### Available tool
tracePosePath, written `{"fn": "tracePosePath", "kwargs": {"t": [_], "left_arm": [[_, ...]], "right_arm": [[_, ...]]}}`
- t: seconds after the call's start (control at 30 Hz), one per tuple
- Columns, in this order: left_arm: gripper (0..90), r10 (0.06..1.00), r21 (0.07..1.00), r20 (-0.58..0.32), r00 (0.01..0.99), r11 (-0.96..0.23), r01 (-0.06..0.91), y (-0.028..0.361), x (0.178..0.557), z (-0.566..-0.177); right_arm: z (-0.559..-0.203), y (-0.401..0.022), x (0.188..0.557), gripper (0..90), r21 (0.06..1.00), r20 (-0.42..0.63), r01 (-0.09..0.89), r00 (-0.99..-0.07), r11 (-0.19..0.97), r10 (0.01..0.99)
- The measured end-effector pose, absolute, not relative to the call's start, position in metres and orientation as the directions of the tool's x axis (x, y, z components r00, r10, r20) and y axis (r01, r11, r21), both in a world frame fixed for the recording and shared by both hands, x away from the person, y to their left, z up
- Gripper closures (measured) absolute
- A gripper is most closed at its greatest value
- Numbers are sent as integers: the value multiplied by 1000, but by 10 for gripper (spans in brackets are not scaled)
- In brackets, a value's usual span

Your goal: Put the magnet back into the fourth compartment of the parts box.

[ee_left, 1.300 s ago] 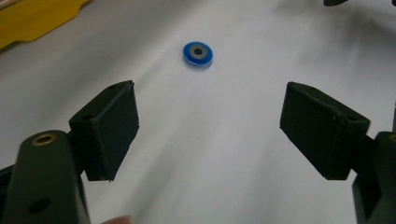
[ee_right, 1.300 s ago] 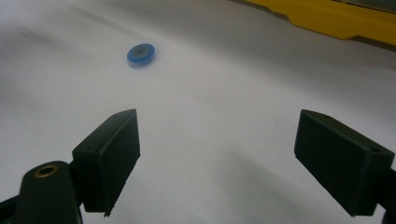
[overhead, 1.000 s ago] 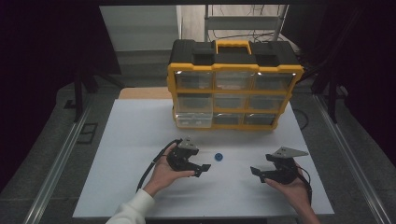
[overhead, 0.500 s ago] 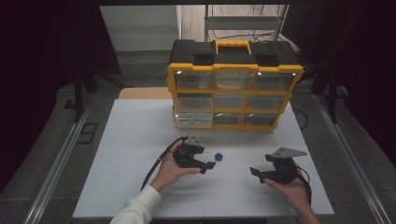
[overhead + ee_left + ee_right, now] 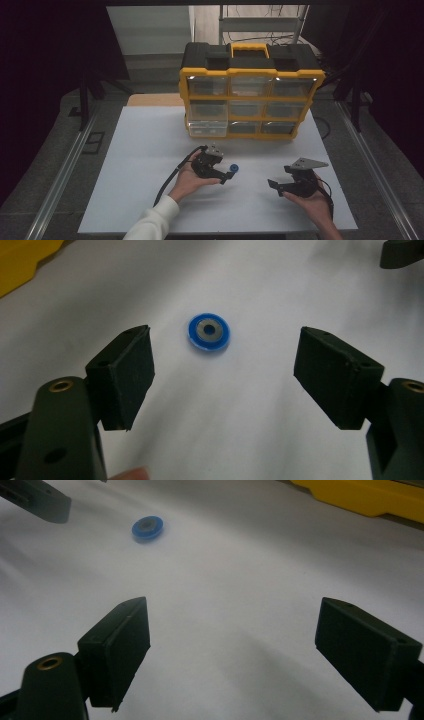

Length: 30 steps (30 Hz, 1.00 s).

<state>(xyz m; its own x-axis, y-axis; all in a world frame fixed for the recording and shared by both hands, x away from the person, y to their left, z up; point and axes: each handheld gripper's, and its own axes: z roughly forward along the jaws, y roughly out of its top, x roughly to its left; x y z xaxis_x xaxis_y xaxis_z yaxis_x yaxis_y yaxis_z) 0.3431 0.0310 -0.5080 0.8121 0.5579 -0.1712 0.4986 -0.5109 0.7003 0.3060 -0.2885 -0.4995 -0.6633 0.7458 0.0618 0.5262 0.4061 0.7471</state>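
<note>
Right now the left gripper (image 5: 231,175) hovers low over the white mat (image 5: 145,165), its jaws spread wide with nothing between the pads. A small blue ring (image 5: 209,332) lies flat on the mat just ahead of the fingertips, untouched, with bare mat on every side of it. Well apart to the side, the right gripper (image 5: 274,185) is also released and holds nothing; it sits near the mat's front edge. Between the two grippers lies open mat. Farther back, the yellow drawer cabinet (image 5: 250,95) stands along the far edge, well clear of the ring and both tools.
</note>
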Motion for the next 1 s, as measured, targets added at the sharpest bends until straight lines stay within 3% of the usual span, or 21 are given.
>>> {"fn": "tracePosePath", "kwargs": {"t": [0.6, 1.0], "left_arm": [[272, 554, 684, -146, 820, -542, 488, 8, 353, -518], [380, 535, 654, -138, 834, -583, 482, -3, 362, -528]], "right_arm": [[-499, -288, 306, 148, 747, 56, 525, -661, 408, 748], [-500, -289, 306, 148, 746, 55, 528, -656, 406, 753]]}}
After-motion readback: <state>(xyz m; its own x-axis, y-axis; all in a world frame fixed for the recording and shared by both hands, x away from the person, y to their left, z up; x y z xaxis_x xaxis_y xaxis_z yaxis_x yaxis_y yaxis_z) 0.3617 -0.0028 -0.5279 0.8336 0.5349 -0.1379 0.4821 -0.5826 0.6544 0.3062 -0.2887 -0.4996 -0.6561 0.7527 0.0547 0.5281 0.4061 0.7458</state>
